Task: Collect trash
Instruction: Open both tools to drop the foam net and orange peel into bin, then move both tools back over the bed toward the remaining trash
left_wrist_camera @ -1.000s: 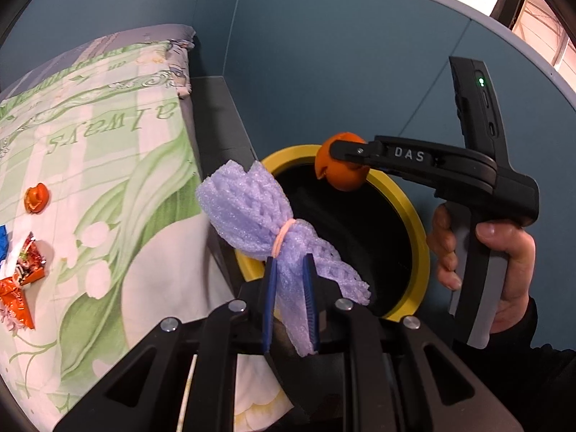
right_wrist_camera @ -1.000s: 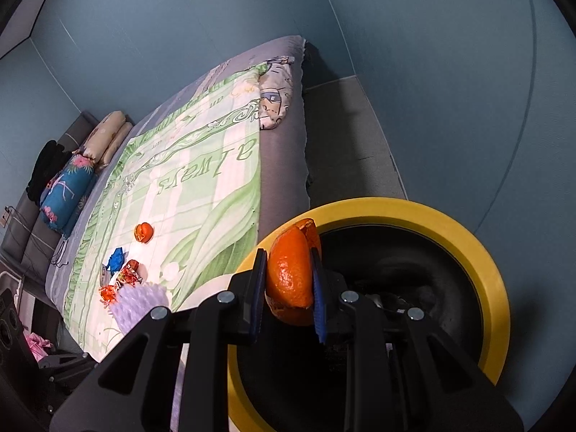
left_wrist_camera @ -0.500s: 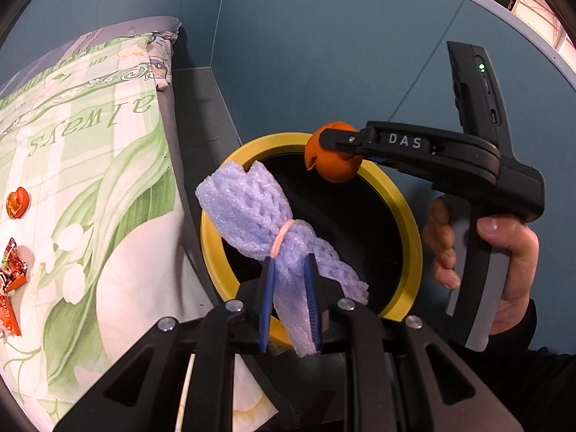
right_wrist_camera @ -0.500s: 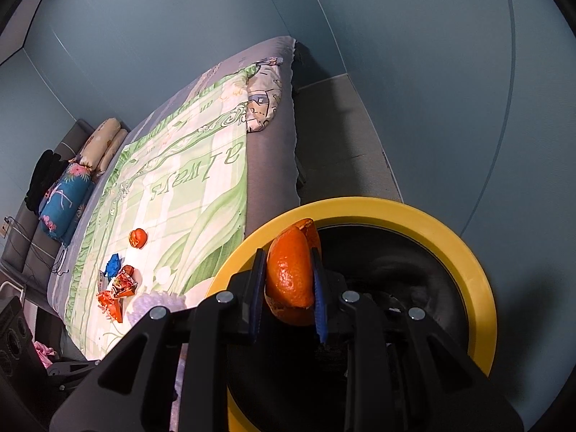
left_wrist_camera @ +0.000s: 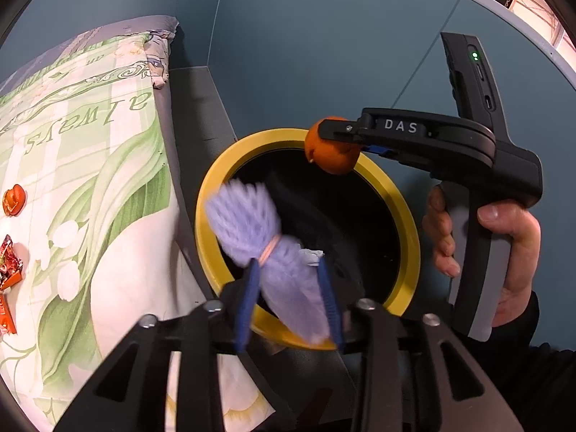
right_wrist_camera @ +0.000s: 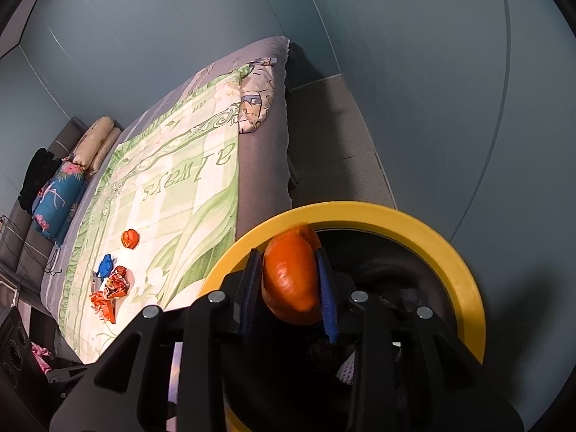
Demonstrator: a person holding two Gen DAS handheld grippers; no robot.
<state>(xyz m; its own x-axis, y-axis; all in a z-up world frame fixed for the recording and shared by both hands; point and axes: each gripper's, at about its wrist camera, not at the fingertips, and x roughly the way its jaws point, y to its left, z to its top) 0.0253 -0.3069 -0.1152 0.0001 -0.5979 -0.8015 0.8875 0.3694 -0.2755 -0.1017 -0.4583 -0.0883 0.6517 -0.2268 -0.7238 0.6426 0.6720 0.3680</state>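
Looking from the left wrist view, the whole right claw [left_wrist_camera: 333, 140] is seen from the side, with a bare hand [left_wrist_camera: 486, 248] wrapped round its grey handle. That hand is hidden in the right wrist view. The far end of the bed [right_wrist_camera: 259, 165], with pillows [right_wrist_camera: 57, 194] by the wall, is shown only in the right wrist view.

A purple foam net [left_wrist_camera: 266, 252] is seen blurred between the fingers of the left claw [left_wrist_camera: 289, 302], which are spread wide; whether the pads touch it cannot be told. Right under this claw the yellow bin [left_wrist_camera: 406, 230] is found, with its dark mouth wide and roomy.

An orange peel [right_wrist_camera: 291, 273] is seen between the right claw's [right_wrist_camera: 289, 295] blue pads. The left pad seems a little way off it, and the peel is blurred, so a firm grip cannot be told. This claw is held level over the far rim of the bin.

More trash is left on the green bed cover [left_wrist_camera: 90, 165], off to the left of both claws: another orange peel bit [right_wrist_camera: 129, 238], a blue scrap [right_wrist_camera: 105, 264] and red wrappers [right_wrist_camera: 109, 291].
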